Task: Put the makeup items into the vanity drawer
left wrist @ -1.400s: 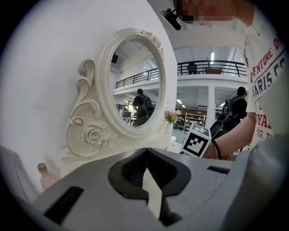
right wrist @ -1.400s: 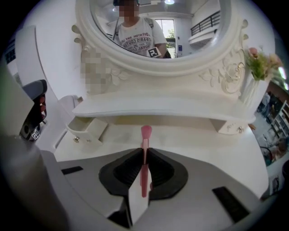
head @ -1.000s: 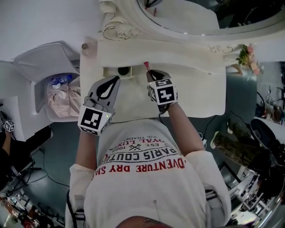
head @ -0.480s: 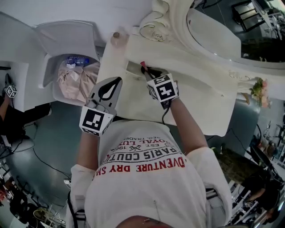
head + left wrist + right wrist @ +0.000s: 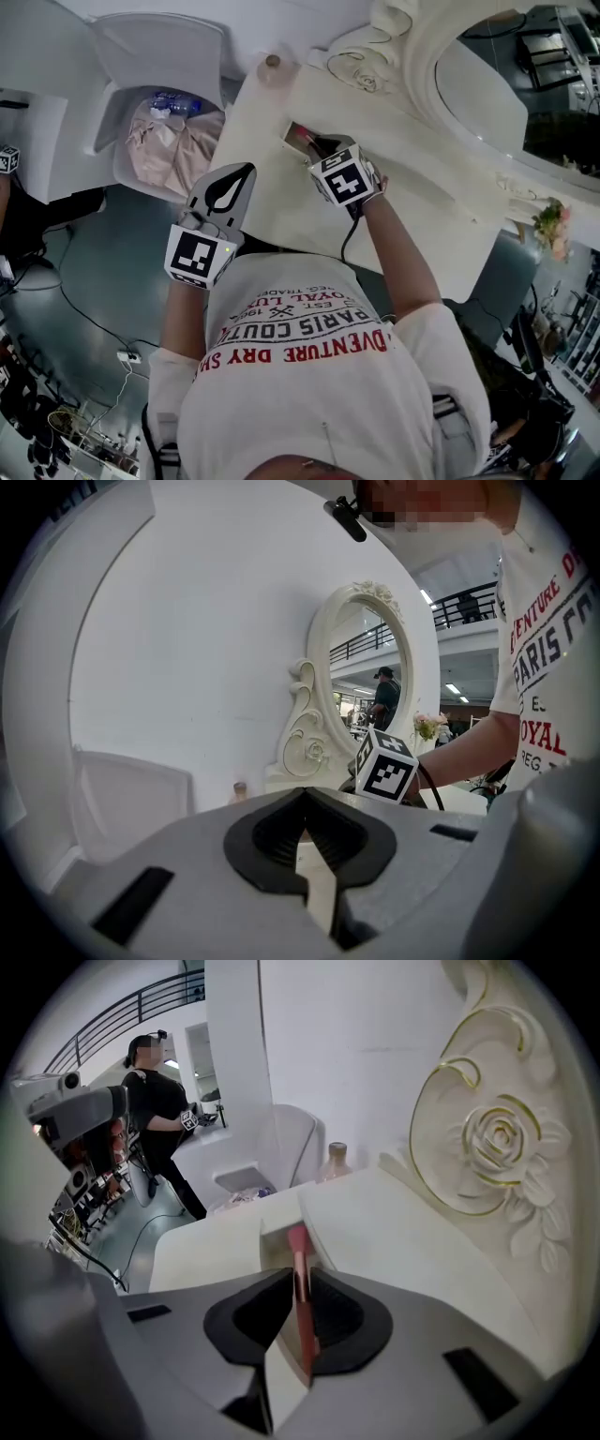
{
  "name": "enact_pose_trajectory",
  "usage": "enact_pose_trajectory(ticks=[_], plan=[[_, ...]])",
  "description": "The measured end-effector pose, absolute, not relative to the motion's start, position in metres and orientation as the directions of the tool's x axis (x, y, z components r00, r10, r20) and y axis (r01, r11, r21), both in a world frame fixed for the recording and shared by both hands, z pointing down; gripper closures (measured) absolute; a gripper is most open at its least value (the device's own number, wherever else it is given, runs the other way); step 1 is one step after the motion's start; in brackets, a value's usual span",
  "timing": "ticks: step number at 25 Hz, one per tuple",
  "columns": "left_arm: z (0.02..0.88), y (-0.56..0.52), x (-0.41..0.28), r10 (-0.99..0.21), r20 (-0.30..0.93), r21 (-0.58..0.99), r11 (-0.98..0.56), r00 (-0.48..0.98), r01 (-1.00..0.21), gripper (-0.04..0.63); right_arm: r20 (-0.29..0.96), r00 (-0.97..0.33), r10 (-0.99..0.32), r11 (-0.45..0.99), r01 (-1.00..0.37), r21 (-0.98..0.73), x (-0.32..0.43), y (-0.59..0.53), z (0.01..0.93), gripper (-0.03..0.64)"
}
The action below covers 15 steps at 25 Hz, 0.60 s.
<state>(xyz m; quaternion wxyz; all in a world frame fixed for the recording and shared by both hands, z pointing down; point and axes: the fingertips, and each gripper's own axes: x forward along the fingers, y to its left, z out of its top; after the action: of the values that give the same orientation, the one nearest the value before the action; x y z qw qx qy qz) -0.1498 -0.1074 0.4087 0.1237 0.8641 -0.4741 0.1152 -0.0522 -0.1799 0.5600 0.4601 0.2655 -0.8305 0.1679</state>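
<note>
While looking down from the head, finds right gripper [image 5: 317,150] at the open vanity drawer [image 5: 292,137], pink makeup stick [image 5: 304,141] over it; left gripper [image 5: 246,171] apart, by the vanity top [image 5: 281,202] edge. Through left gripper view, shows jaws together, empty. Through right gripper view, shows jaws opening, pads on the pink makeup stick [image 5: 301,1288]; tip over the vanity drawer [image 5: 274,1227].

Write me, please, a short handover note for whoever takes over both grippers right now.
Left gripper: jaws together, empty, held near the vanity front edge.
Right gripper: jaws starting to open, pink makeup stick still between the pads, right over the open drawer.
Done: stick brought to the drawer.
Left: let it drop in. No other makeup items can be made out in these views.
</note>
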Motion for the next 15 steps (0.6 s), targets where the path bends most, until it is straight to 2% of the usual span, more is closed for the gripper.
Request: enact_pose_trajectory(ticks=[4, 15], plan=[[0.411, -0.107, -0.151, -0.786, 0.324, 0.106, -0.523, 0.527, -0.846, 0.589, 0.831, -0.469, -0.298, 0.786, -0.614, -0.064, -0.057, -0.18, 0.557, 0.491], [0.392, -0.124, -0.102, -0.705, 0.262, 0.084, -0.664, 0.659, -0.743, 0.589, 0.798, -0.44, -0.411, 0.655, -0.752, -0.078, 0.004, -0.177, 0.527, 0.503]])
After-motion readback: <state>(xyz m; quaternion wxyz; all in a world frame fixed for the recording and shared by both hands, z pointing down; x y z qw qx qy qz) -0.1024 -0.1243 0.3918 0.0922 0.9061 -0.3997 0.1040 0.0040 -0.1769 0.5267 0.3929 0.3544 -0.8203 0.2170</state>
